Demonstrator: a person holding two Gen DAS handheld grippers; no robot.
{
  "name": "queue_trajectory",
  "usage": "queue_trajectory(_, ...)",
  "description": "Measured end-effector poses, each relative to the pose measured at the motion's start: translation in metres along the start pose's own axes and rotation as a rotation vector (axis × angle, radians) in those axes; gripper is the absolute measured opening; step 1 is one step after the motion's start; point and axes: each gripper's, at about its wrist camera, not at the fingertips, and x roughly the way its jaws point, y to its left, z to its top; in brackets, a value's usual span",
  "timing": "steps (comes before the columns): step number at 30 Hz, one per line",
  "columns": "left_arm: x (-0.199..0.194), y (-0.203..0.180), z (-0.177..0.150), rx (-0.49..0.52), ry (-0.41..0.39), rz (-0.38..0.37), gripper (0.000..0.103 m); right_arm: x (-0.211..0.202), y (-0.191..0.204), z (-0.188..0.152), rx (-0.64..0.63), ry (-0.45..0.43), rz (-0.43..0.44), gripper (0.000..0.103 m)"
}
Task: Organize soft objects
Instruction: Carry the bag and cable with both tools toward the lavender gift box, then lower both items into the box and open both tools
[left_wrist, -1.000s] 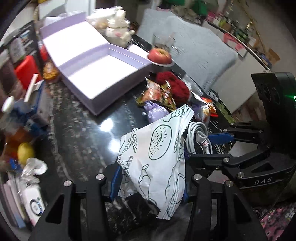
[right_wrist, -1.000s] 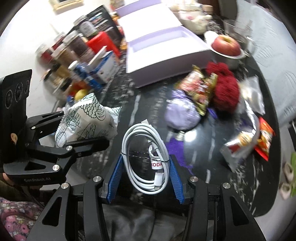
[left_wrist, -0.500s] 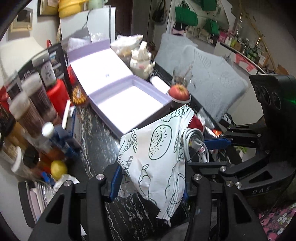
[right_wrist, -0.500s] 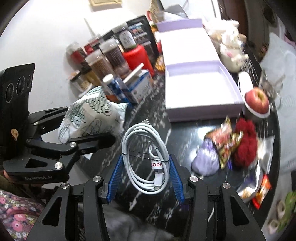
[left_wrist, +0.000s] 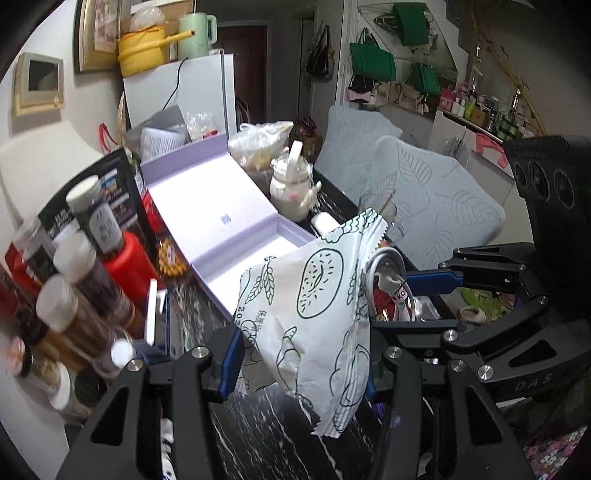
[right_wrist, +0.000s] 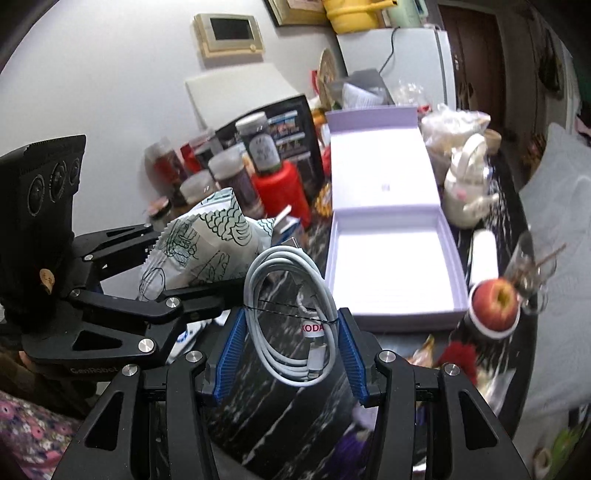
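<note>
Carried clear of the cluttered table (right_wrist: 280, 424): snack packet (left_wrist: 314, 317) pinched in left fingers (left_wrist: 231, 362), coiled cable (right_wrist: 291, 317) in right fingers (right_wrist: 351, 354), bound for the open lavender box (right_wrist: 391, 273).

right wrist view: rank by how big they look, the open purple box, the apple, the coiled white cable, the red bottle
1. open purple box
2. coiled white cable, though it sits close to the camera, clamped in the right gripper, so its look is inflated
3. red bottle
4. apple
</note>
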Motion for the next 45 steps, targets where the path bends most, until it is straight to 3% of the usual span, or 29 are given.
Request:
queue_trajectory(10, 0.031, 0.013, 0.04, 0.002, -0.011, 0.009, 0.05, 0.001, -0.029, 0.051, -0.05, -0.061, -0.024, 0.049)
queue_trajectory(25, 0.106, 0.055, 0.094, -0.001, 0.016, 0.021, 0.05, 0.054, -0.089, 0.114, -0.049, -0.065, -0.046, 0.049)
queue_trajectory(35, 0.181, 0.084, 0.097, -0.032, 0.108, 0.014, 0.05, 0.111, -0.135, 0.129, 0.026, -0.015, -0.076, 0.049)
queue_trajectory(45, 0.254, 0.098, 0.084, -0.07, 0.216, 0.024, 0.05, 0.169, -0.18, 0.123, 0.115, 0.074, -0.155, 0.049)
